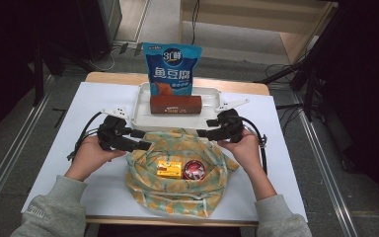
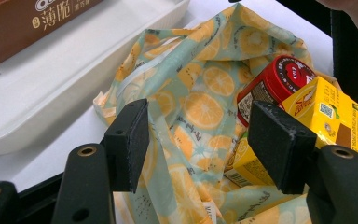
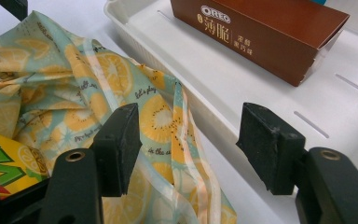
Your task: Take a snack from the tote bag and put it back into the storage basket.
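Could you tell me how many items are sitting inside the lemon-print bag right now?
2 visible: a yellow carton on the left and a red-lidded can touching its right side, both in the open lemon-print bag. The folds may hide more.

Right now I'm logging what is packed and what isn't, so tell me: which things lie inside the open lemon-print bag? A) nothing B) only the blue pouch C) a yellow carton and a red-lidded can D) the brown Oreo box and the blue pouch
C: the yellow carton and the red-lidded can sit side by side in the lemon-print bag, while the brown Oreo box and blue pouch are in the white tray.
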A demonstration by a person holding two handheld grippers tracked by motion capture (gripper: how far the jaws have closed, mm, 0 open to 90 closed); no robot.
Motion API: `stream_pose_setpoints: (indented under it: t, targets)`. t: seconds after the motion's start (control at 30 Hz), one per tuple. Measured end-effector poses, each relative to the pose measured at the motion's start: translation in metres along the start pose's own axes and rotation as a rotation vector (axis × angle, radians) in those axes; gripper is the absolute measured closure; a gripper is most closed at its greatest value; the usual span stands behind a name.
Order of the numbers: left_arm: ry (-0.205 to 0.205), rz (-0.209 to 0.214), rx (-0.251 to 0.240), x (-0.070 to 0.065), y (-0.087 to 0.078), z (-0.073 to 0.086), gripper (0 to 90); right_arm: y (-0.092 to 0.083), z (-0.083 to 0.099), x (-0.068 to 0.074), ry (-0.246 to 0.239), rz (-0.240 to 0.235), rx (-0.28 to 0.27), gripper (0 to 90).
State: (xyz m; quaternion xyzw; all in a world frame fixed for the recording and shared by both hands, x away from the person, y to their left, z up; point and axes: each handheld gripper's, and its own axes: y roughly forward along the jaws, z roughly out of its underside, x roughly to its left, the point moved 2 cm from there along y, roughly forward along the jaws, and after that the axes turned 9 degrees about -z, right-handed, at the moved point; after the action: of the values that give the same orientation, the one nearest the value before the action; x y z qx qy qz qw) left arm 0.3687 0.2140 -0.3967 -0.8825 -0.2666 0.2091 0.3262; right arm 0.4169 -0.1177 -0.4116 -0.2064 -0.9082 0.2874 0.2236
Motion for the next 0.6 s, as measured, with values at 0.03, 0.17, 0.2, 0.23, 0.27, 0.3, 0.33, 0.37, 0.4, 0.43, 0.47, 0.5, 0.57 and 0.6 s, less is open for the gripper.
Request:
stream_pose_setpoints:
  t: [0.03,0.17,0.2,0.23,0.27,0.3,0.33,0.37,0.4,0.43,0.47,0.5,0.57,0.6]
  targets:
    - [0.000,0.000,0.000,0.000,0.000,0.000,39.1,0.000,0.000,0.000,0.001,-0.003,-0.002,38.9]
    - [0.002,0.004,-0.005,0.000,0.000,0.000,39.1,-0.002,0.002,-0.001,0.004,0.001,-0.003,38.9]
    - [0.003,0.006,-0.007,-0.001,0.000,0.000,39.0,-0.003,0.003,-0.002,0.005,0.001,-0.004,38.9]
    - [0.005,0.004,-0.007,-0.001,-0.001,0.000,38.8,-0.004,0.004,-0.002,0.011,0.000,-0.005,38.8]
    - [0.007,0.006,-0.013,-0.004,-0.001,-0.001,38.7,-0.004,0.005,-0.002,0.012,0.001,-0.003,38.8]
    - [0.007,0.006,-0.013,-0.004,-0.001,-0.001,38.7,-0.004,0.005,-0.002,0.012,0.001,-0.003,38.8]
    - [0.014,0.009,-0.016,-0.005,-0.001,-0.002,38.6,-0.004,0.008,-0.002,0.013,0.002,-0.004,38.7]
    - [0.018,0.012,-0.016,-0.006,0.000,-0.002,38.6,-0.004,0.009,-0.002,0.015,0.001,0.001,38.5]
    - [0.022,0.012,-0.013,-0.006,0.000,-0.002,38.6,-0.003,0.010,-0.002,0.015,0.005,0.008,38.4]
    - [0.022,0.012,-0.013,-0.006,0.001,-0.002,38.6,-0.003,0.011,-0.002,0.013,0.006,0.008,38.4]
    - [0.022,0.013,-0.009,-0.007,0.001,-0.002,38.6,-0.003,0.012,-0.003,0.009,0.005,0.005,38.4]
    - [0.022,0.013,-0.009,-0.007,0.001,-0.002,38.6,-0.003,0.012,-0.004,0.015,0.008,0.006,38.3]
    - [0.027,0.007,-0.003,-0.007,0.001,-0.002,38.6,-0.003,0.012,-0.005,0.016,0.009,0.004,38.3]
    - [0.027,0.007,-0.005,-0.008,0.001,-0.002,38.6,-0.004,0.012,-0.005,0.018,0.011,-0.001,38.3]
